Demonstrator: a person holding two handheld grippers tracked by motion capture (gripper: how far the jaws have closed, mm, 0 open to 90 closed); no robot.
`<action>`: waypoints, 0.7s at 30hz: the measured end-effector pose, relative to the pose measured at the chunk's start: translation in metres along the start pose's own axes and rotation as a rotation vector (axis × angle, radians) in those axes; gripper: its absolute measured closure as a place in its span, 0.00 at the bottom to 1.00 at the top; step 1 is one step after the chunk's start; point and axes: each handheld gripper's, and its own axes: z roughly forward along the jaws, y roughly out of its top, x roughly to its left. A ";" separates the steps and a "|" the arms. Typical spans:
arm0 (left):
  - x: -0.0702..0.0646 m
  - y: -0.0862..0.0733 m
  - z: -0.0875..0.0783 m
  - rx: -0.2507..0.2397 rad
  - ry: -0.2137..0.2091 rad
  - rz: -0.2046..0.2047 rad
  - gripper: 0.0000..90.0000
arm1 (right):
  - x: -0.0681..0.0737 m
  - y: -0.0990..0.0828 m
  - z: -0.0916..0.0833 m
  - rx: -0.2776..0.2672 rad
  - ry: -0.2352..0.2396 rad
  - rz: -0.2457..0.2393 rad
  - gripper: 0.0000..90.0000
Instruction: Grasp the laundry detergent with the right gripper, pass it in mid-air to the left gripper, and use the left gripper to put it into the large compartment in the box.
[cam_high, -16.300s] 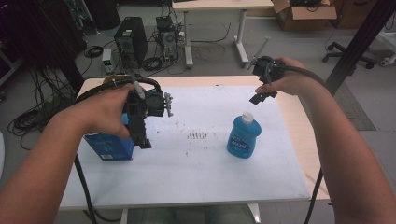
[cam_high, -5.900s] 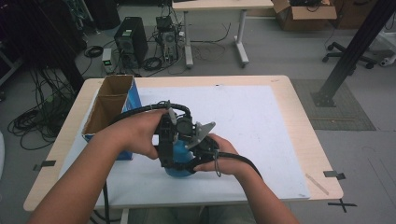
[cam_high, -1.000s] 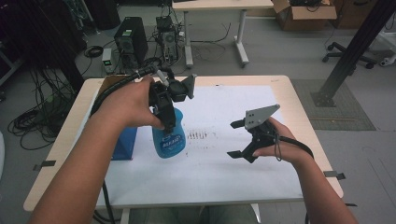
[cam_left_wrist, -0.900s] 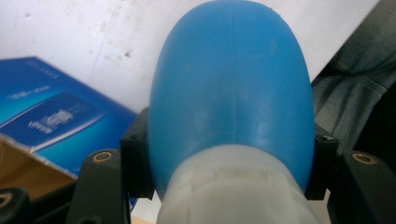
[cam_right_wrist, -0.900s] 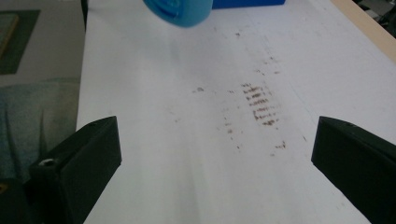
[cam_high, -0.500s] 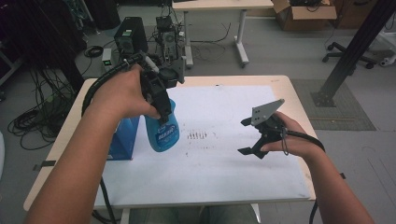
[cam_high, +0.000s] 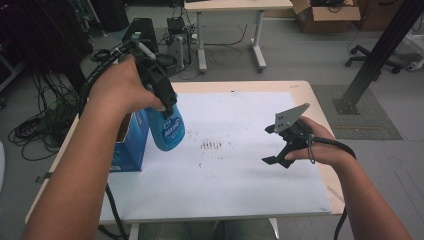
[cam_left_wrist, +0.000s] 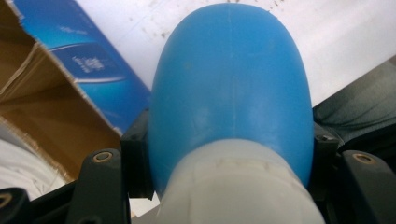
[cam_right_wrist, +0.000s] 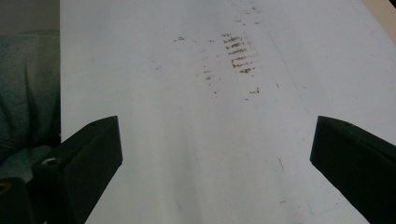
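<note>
A blue plastic bottle (cam_high: 168, 131) with a white neck hangs in the air over the table's left side, next to an open blue cardboard box (cam_high: 131, 142). My left gripper (cam_high: 162, 97) is shut on the bottle's neck; in the left gripper view the bottle (cam_left_wrist: 231, 98) bulges out between the jaws, with the box (cam_left_wrist: 70, 84) below and to the left. My right gripper (cam_high: 272, 145) is held over the white sheet (cam_high: 235, 165) at the right, open with nothing in it. In the right gripper view both jaws stand far apart above the sheet (cam_right_wrist: 187, 140).
Dark smudge marks (cam_high: 212, 145) sit mid-sheet. The wooden table edge (cam_high: 327, 135) runs along the right. Cables (cam_high: 35, 130), computer cases (cam_high: 142, 30) and another desk (cam_high: 235, 7) stand on the floor beyond the table; a black post (cam_high: 370, 60) rises at the right.
My left gripper has carried the bottle further left and up toward the box. My right gripper has stayed open at the right, shifting slightly.
</note>
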 end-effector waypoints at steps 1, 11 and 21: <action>0.003 -0.001 -0.002 -0.002 -0.001 -0.015 0.43 | 0.000 0.000 -0.001 0.003 0.000 -0.001 0.03; 0.034 -0.011 -0.028 -0.010 0.009 -0.144 0.42 | -0.007 0.009 -0.009 0.085 0.009 -0.018 0.03; 0.070 -0.025 -0.040 -0.013 0.005 -0.278 0.42 | -0.013 0.021 -0.018 0.162 0.023 -0.044 0.03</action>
